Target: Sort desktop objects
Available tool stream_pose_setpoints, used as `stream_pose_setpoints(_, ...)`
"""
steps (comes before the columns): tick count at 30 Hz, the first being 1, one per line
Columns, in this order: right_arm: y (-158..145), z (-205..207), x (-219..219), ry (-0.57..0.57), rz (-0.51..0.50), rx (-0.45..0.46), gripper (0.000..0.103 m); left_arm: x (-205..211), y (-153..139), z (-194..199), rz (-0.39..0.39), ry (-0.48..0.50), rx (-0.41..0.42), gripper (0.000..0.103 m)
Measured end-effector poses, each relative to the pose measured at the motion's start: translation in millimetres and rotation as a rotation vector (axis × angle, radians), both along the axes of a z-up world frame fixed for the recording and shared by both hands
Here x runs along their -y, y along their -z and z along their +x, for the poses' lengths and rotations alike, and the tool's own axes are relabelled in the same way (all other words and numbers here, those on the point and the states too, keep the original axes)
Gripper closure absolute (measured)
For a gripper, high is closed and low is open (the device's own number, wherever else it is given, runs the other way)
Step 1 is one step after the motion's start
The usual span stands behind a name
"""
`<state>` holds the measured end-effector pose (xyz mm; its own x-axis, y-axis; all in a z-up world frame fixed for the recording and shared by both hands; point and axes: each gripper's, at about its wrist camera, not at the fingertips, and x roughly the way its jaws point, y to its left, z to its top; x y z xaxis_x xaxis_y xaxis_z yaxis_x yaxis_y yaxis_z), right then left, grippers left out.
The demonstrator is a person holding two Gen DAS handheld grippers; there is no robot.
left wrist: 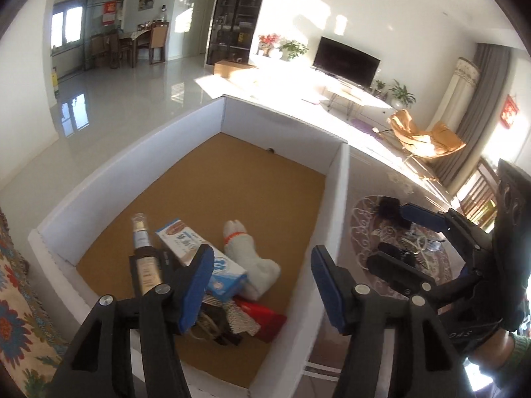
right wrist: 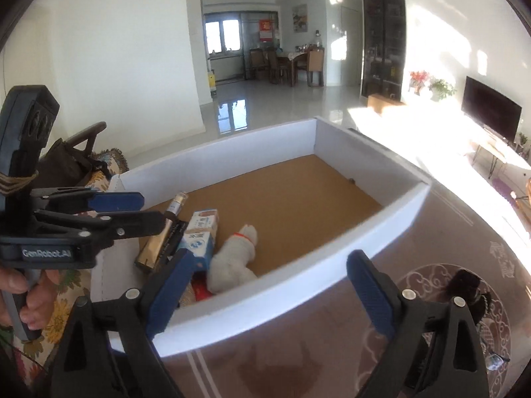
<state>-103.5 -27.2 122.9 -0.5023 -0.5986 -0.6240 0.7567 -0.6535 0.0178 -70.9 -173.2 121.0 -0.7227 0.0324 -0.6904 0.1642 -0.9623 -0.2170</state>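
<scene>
We see two grippers, and both stand open with nothing between the blue pads. The left gripper hangs over the near end of the white box, its jaws about half apart. The right gripper has its jaws spread very wide, one finger over the near wall of the box and the other over the patterned table top to the right. Inside the box, on the brown floor, all things lie together at the near left corner: one white plush animal with a red collar, one blue and white carton, one slim gold bottle at the left, one red item nearest to us, and some dark and grey pieces we cannot name. The far part of the box floor holds only one small dark speck. On the table at the right, outside the box, a few dark objects lie on the round ornament; we cannot count them surely.
</scene>
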Motion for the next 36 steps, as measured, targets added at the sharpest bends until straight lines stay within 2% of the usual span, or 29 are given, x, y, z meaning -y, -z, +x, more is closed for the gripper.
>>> stream_pose_setpoints(1, 1.5, 5.7, -30.5, 0.054, 0.001, -0.032, 0.0, -24.2, -3.3, 4.5, 0.011, 0.054, -0.027, 0.017)
stream_pose_setpoints(3, 12.6, 16.0, -89.3, 0.175, 0.022, -0.065, 0.0, -73.2, -7.0, 10.7, 0.025, 0.149, -0.072, 0.003)
stream_pose_setpoints(4, 21.9, 19.2, -116.8, 0.24, 0.039, -0.061, 0.0, -96.1, -3.6, 12.8, 0.035, 0.199, -0.079, 0.001)
stream_pose_setpoints(6, 45.1, 25.4, -169.1, 0.37, 0.081, -0.028, 0.0, -139.3, 9.7, 10.1, 0.053, 0.292, -0.051, 0.001)
stream_pose_setpoints(8, 72.4, 33.1, -217.2, 0.484, 0.133, 0.018, 0.0, -174.2, 25.3, -6.3, 0.048, 0.333, -0.009, 0.001)
stream_pose_setpoints(11, 105.1, 41.9, -269.5, 0.596, 0.191, 0.086, 0.0, -208.5, 64.9, -34.3, 0.026, 0.322, 0.077, 0.001)
stream_pose_setpoints(13, 118.6, 46.0, -287.5, 0.634, 0.207, 0.115, 0.0, -222.2, 88.9, -49.7, 0.007, 0.302, 0.125, 0.001)
stream_pose_setpoints(18, 133.4, 50.3, -295.4, 0.641, 0.212, 0.177, 0.0, -230.9, 135.2, -48.0, -0.057, 0.257, 0.168, 0.001)
stream_pose_setpoints(20, 133.5, 50.1, -295.4, 0.643, 0.204, 0.177, 0.0, -227.2, 144.4, -44.8, -0.068, 0.248, 0.153, 0.002)
stream_pose_setpoints(22, 135.0, 48.5, -295.9, 0.642, 0.203, 0.189, 0.0, -226.7, 143.9, -40.2, -0.103, 0.235, 0.147, 0.001)
stream_pose_setpoints(27, 138.3, 47.4, -299.4, 0.64, 0.171, 0.228, 0.0, -217.1, 143.0, -37.1, -0.094, 0.211, 0.143, 0.001)
stream_pose_setpoints(33, 139.0, 47.9, -298.0, 0.643, 0.173, 0.226, 0.0, -233.7, 144.5, -37.7, -0.214, 0.225, 0.185, 0.0)
stream_pose_setpoints(36, 139.1, 47.8, -297.9, 0.643, 0.173, 0.226, 0.0, -233.1, 143.2, -36.4, -0.211, 0.223, 0.183, 0.0)
